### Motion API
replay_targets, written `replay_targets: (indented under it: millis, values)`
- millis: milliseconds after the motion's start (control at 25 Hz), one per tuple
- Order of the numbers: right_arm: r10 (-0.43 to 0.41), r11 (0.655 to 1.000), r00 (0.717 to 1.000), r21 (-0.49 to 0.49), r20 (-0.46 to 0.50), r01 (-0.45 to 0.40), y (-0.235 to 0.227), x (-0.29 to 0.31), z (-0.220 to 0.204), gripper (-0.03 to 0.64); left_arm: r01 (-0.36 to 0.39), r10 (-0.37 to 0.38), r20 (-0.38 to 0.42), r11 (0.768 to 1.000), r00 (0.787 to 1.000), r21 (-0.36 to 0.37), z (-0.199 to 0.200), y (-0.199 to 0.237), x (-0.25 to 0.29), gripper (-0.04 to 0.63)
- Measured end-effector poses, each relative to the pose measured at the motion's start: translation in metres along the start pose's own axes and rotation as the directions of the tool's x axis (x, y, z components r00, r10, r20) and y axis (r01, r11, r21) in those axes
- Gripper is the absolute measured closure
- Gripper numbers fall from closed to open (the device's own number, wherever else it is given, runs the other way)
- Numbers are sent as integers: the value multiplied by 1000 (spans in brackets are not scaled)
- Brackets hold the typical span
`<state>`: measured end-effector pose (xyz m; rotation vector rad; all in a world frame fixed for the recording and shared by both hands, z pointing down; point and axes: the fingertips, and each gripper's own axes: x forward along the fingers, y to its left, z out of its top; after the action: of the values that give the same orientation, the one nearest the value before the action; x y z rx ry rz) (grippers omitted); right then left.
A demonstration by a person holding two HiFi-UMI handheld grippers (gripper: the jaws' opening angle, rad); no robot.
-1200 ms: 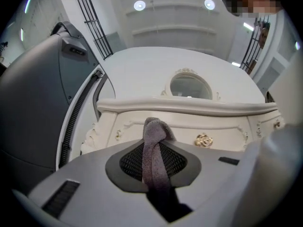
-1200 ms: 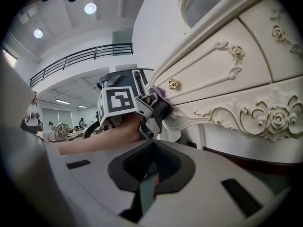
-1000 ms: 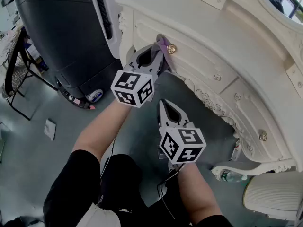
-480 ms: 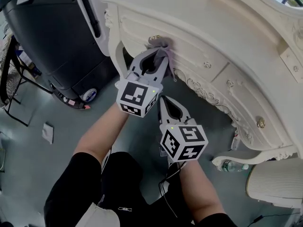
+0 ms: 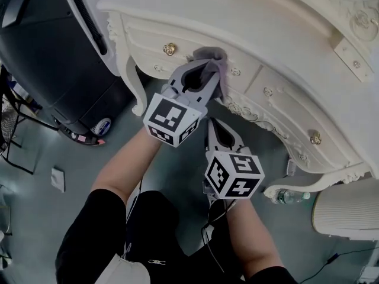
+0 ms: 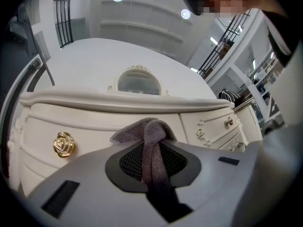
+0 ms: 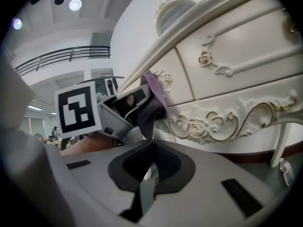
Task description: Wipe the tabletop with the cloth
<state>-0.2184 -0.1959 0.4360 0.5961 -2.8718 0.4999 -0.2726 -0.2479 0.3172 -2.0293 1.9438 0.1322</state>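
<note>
A grey-purple cloth is pinched in my left gripper, which is shut on it. The cloth bunches up past the jaw tips against the cream dressing table's drawer front, just under the tabletop edge. The tabletop itself is cream and bare where it shows. A gold knob sits left of the cloth. My right gripper hangs lower, below the carved apron, shut with nothing in it. In the right gripper view the left gripper and its cloth show ahead of the right gripper.
A large black machine stands left of the table, close to the curved table leg. On the grey floor lie a plastic bottle and a scrap of paper. A white chair is at the lower right. An oval mirror rises behind the tabletop.
The left gripper has carried the cloth from beside the gold knob rightwards and up along the drawer front. The right gripper has followed a little. The head view has swung over the table.
</note>
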Motion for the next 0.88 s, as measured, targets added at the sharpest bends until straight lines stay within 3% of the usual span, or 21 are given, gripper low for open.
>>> replay_targets:
  millis: [280, 480, 680, 880]
  values:
    - [-143, 988, 989, 58, 26, 142, -47, -14, 6, 615, 76, -71, 50, 993, 996, -96, 2, -23, 5, 528]
    - [-159, 987, 987, 44, 23, 157, -52, -17, 4, 615, 97, -93, 50, 991, 994, -88, -11, -35, 1, 528]
    - [-175, 983, 985, 48, 0, 175, -61, -19, -3, 615, 102, -104, -21, 991, 994, -85, -41, -48, -2, 528]
    - [-152, 985, 988, 79, 8, 151, -53, -14, 0, 615, 56, -59, -29, 995, 998, -83, -49, -37, -7, 528]
